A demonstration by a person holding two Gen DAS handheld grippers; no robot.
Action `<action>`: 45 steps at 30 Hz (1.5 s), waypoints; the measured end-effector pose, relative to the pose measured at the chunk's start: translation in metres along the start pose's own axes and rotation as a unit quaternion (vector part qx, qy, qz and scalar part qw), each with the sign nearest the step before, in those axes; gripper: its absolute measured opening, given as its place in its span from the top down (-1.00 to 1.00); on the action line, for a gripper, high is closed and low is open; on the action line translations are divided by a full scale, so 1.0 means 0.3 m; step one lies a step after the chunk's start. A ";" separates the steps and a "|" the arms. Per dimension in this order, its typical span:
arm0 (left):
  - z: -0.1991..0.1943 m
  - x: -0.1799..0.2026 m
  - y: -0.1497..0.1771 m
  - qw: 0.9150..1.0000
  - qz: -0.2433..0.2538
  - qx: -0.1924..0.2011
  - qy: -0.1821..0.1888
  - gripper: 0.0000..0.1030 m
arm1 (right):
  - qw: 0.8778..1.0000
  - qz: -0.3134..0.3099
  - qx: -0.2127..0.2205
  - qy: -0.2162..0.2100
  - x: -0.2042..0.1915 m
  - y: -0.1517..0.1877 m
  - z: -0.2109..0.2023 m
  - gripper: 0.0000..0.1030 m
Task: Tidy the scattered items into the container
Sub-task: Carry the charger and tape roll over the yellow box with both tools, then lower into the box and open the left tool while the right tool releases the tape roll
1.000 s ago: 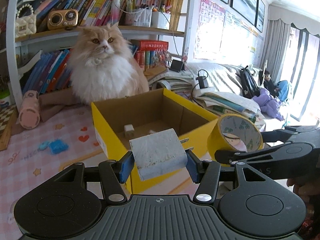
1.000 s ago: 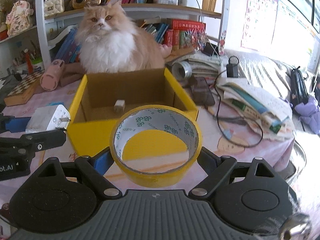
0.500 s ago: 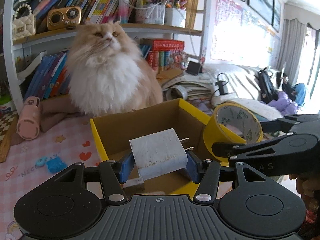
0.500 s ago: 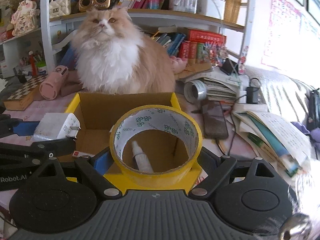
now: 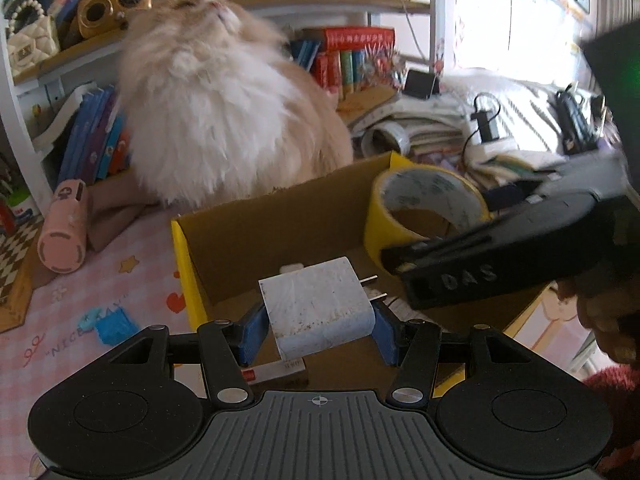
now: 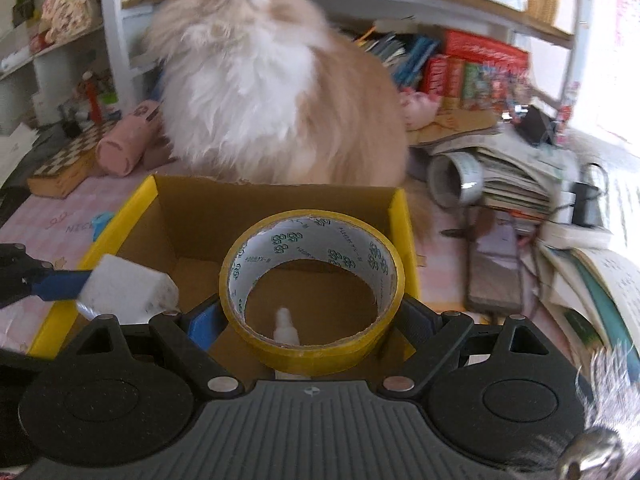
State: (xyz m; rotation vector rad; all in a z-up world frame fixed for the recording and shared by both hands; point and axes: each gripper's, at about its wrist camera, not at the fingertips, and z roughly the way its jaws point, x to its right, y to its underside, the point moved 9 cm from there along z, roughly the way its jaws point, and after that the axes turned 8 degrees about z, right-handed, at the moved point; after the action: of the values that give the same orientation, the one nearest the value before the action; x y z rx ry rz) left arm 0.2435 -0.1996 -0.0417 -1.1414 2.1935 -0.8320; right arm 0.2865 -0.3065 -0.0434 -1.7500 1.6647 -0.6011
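Both grippers have carried their loads from in front of the yellow-edged brown cardboard box (image 5: 280, 216) to over its open top. A second ago the box's yellow front wall stood ahead of them; now it has slipped below, and each wrist view looks down onto the brown floor.

Left gripper (image 5: 318, 330) is clamped on the white square plug-in charger (image 5: 318, 312), its blue pads pressed to either side and the two metal prongs pointing right, above the near left part of the box. Right gripper (image 6: 310, 320) is clamped across the roll of yellow tape (image 6: 312, 292), held upright with its hole facing the camera, above the right part. Through that hole a small white dropper bottle (image 6: 285, 322) shows on the box floor, and a white card with a red corner (image 5: 274, 372) lies under the charger.

Behind the far wall sits the fluffy cream and white cat (image 6: 264, 80), whose head has tilted further up since the earlier frames.

For the task, the carrying looks done: by my reading, both items need only lowering and letting go. The grippers are close together, and the cat is just beside the box.
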 end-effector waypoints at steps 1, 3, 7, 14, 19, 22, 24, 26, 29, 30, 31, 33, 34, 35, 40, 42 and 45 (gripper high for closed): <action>0.011 0.005 0.000 1.000 0.003 -0.006 -0.001 -0.07 | 1.000 -0.002 -0.009 -0.004 0.000 -0.006 0.021 -0.72; 0.030 0.011 0.001 1.000 0.007 -0.015 -0.002 -0.07 | 0.999 0.002 -0.029 -0.018 -0.002 -0.020 0.064 -0.72; 0.068 0.014 0.009 0.999 0.006 -0.038 -0.003 -0.07 | 0.997 0.015 -0.065 -0.038 -0.004 -0.037 0.140 -0.72; 0.117 0.023 0.024 0.998 -0.005 -0.065 0.007 -0.07 | 0.995 -0.020 -0.089 -0.047 -0.042 -0.051 0.207 -0.72; 0.129 0.033 0.024 0.998 0.001 -0.070 0.009 -0.06 | 0.994 -0.045 -0.092 -0.038 -0.047 -0.052 0.229 -0.72; 0.130 0.039 0.027 0.997 0.006 -0.074 0.009 -0.06 | 0.993 -0.061 -0.093 -0.036 -0.055 -0.054 0.241 -0.72; 0.134 0.039 0.022 0.997 0.006 -0.074 0.008 -0.06 | 0.992 -0.072 -0.094 -0.035 -0.063 -0.050 0.245 -0.72; 0.133 0.039 0.023 0.997 0.006 -0.075 0.006 -0.08 | 0.992 -0.080 -0.095 -0.037 -0.070 -0.046 0.246 -0.72; 0.128 0.039 0.025 0.997 0.008 -0.075 0.001 -0.12 | 0.991 -0.085 -0.097 -0.038 -0.075 -0.042 0.249 -0.72; 0.124 0.039 0.026 0.997 0.009 -0.075 -0.003 -0.15 | 0.991 -0.084 -0.097 -0.038 -0.075 -0.043 0.249 -0.72; 0.119 0.038 0.027 0.997 0.011 -0.074 -0.008 -0.21 | 0.991 -0.082 -0.096 -0.038 -0.074 -0.044 0.249 -0.73; 0.109 0.038 0.025 0.997 0.014 -0.070 -0.016 -0.24 | 0.992 -0.078 -0.091 -0.034 -0.070 -0.048 0.246 -0.74; 0.103 0.038 0.024 0.997 0.015 -0.067 -0.019 -0.27 | 0.993 -0.076 -0.087 -0.033 -0.071 -0.050 0.242 -0.75; 0.096 0.038 0.022 0.998 0.016 -0.063 -0.023 -0.30 | 0.993 -0.073 -0.084 -0.033 -0.068 -0.053 0.238 -0.75; 0.060 0.036 0.010 0.998 0.014 -0.046 -0.038 -0.37 | 0.995 -0.065 -0.070 -0.035 -0.064 -0.057 0.205 -0.75; 0.047 0.034 0.008 0.998 0.013 -0.039 -0.043 -0.42 | 0.996 -0.061 -0.058 -0.039 -0.067 -0.062 0.179 -0.75; 0.025 0.035 0.009 0.998 0.012 -0.031 -0.048 -0.45 | 0.997 -0.057 -0.035 -0.042 -0.076 -0.068 0.133 -0.75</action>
State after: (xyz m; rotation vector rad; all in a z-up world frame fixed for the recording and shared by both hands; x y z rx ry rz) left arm 0.2419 -0.2092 -0.0504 -1.1567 2.1638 -0.6894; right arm 0.3270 -0.2787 -0.0541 -1.9052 1.5527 -0.5180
